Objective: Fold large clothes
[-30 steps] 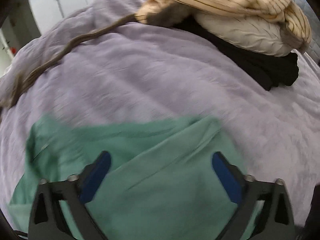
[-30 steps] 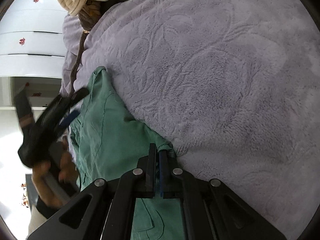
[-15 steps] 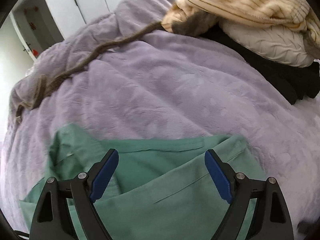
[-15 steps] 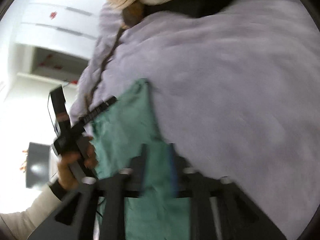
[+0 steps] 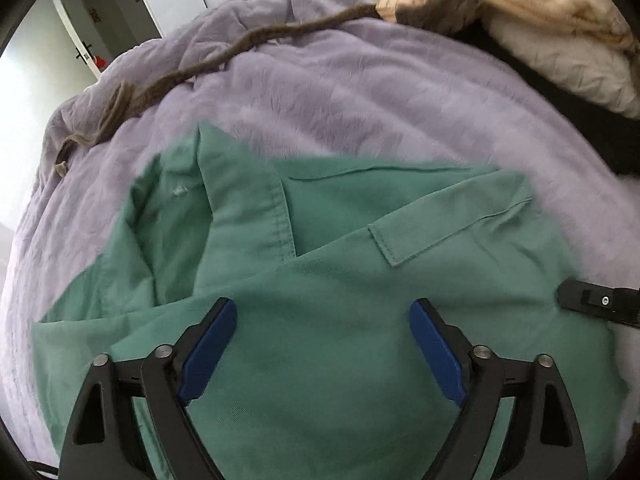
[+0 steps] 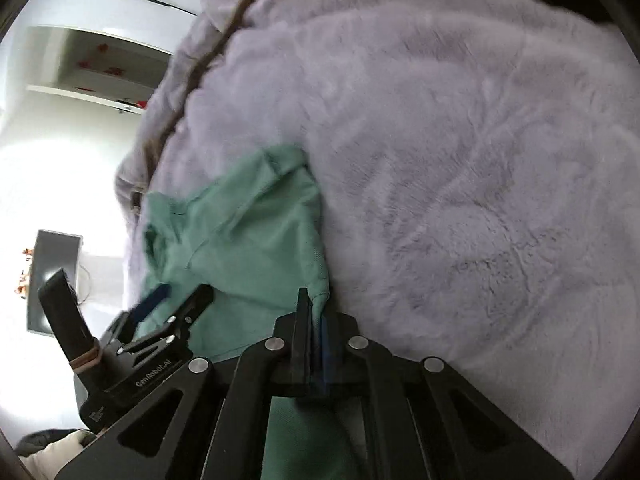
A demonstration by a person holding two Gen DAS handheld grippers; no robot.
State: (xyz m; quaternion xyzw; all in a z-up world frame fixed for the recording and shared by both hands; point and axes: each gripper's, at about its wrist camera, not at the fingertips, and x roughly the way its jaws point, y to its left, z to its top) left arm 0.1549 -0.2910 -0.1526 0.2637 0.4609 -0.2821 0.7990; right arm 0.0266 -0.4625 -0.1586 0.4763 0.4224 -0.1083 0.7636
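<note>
Green shirt (image 5: 320, 320) lies partly folded on the purple blanket (image 5: 360, 112), directly under and ahead of the left gripper (image 5: 320, 344); collar and one sleeve flap sit beyond its fingertips. Left fingers (image 5: 208, 344) are spread wide, having just opened further, nothing between them but cloth lying below, likely hovering to pick the next fold point. Right gripper (image 6: 314, 316) has just snapped closed, fingers pressed together pinching the shirt's hem corner, probably to keep that edge taut while the fold gets made. Shirt's far edge runs straight across ahead of the left fingers, with bare blanket past it, so there's room to fold forward. Further out: a brown cord (image 5: 224, 60) trails up-left, a clothes pile (image 5: 540, 20) sits up-right, both well apart from the shirt.
</note>
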